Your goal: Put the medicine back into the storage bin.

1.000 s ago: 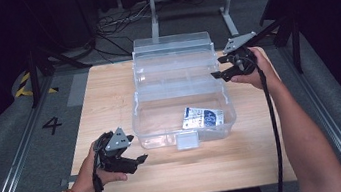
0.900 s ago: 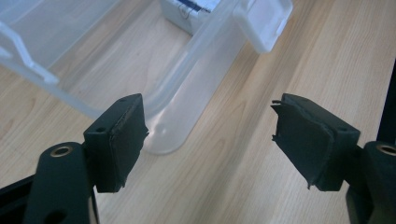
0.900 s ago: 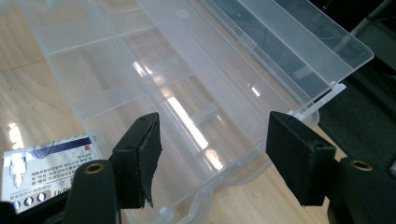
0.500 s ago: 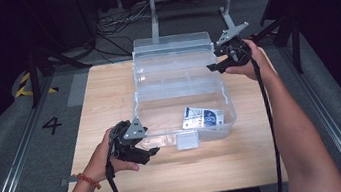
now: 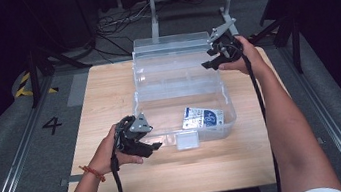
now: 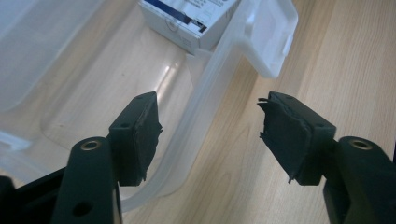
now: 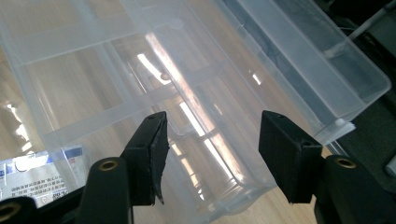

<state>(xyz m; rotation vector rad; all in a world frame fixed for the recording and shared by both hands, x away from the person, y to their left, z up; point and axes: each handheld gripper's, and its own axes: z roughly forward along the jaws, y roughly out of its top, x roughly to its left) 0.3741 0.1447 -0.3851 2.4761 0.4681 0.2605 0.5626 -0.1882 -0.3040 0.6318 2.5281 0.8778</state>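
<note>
Since the earlier frame, the left gripper [image 5: 154, 147] is brought against the clear box [image 5: 155, 73]'s near rim, jaws narrowing astride it, unpinched; the right gripper [image 5: 208, 63]'s spread jaws are narrowing over the far corner.

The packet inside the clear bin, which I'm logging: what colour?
White with blue print, clearest in the high view.

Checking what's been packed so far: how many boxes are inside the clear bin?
1: a white-and-blue box lying flat in the bin's near right corner, by the front latch. Glare could hide something small.
</note>
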